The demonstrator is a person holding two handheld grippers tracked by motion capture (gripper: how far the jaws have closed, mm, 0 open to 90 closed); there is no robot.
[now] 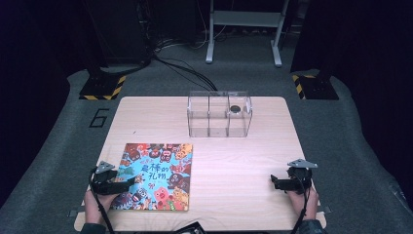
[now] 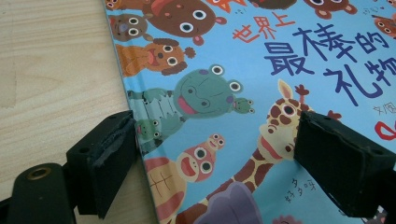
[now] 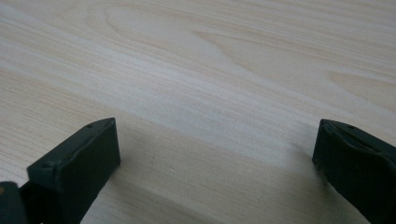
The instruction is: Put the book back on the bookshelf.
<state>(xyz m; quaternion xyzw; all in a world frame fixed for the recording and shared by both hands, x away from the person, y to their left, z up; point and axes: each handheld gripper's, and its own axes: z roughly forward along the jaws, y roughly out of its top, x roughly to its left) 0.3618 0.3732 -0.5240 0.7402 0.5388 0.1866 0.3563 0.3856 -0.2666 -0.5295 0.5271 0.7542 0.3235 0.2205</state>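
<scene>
The left gripper covers the picture book's near left corner, jaws spread astride its edge. Its cover is blue, crowded with cartoon animals. The right gripper's jaws stand spread over bare table.

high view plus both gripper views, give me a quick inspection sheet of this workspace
surface: light wooden table, bare grain under the right gripper.
job's things: picture book lying flat, closed, at the near left.
clutter: clear three-compartment box at the far edge, small dark round thing in its right compartment.
grippers: left gripper open, jaws straddling the book's left edge; right gripper open over bare wood.
cables: black cables on the floor behind the table.
surroundings: grey carpet, hazard-striped stand bases.
</scene>
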